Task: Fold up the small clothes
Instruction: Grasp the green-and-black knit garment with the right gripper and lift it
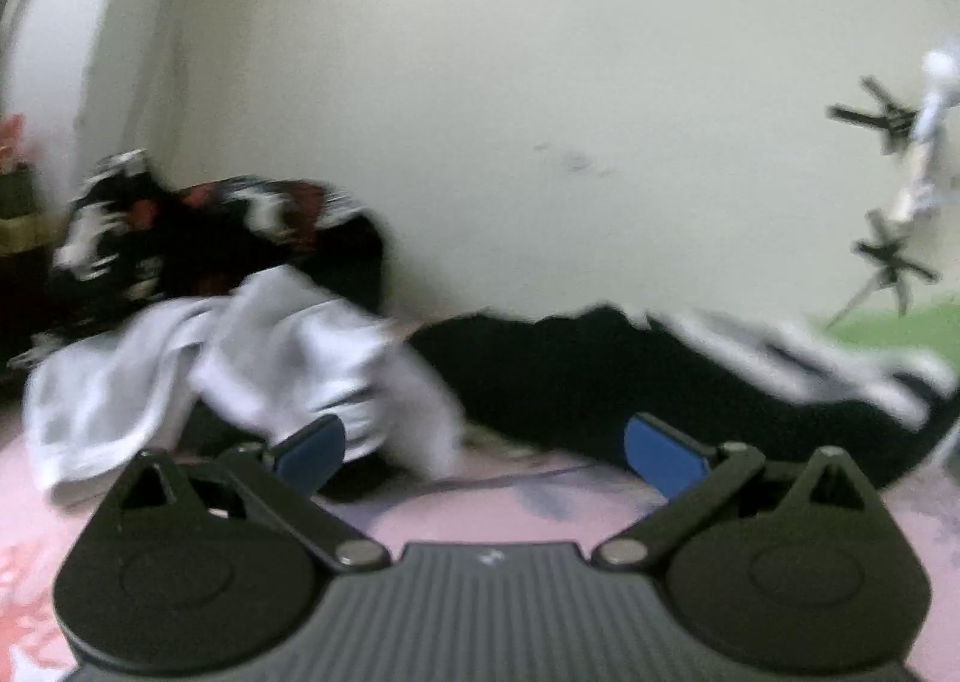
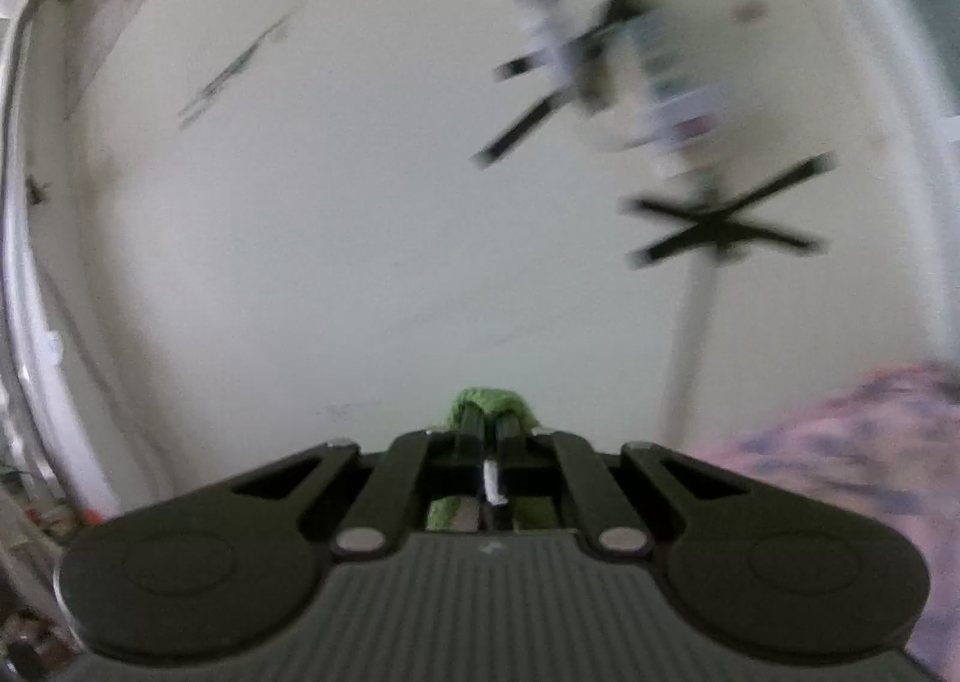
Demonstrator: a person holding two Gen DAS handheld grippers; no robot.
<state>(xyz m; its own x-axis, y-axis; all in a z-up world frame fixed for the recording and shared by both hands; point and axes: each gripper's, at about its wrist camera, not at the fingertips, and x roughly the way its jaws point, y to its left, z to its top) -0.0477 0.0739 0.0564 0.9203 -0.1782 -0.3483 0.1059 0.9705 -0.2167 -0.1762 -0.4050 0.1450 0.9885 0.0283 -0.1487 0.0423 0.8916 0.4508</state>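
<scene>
In the left wrist view my left gripper (image 1: 486,451) is open and empty, low over the pink patterned bedsheet (image 1: 480,514). Just ahead lie a crumpled white garment (image 1: 240,364) on the left and a black garment (image 1: 600,382) stretching right, with a white-grey piece (image 1: 798,358) on top of it. A green cloth (image 1: 888,328) shows at the far right. In the right wrist view my right gripper (image 2: 489,424) is shut on a green cloth (image 2: 489,403), lifted and pointing at the wall. The view is blurred.
A black floral-print pile (image 1: 198,232) sits at the back left against the cream wall (image 1: 540,82). A stand with black cross arms (image 2: 720,226) rises on the right. Pink bedsheet (image 2: 840,442) shows at the lower right. A white door frame (image 2: 24,262) runs along the left.
</scene>
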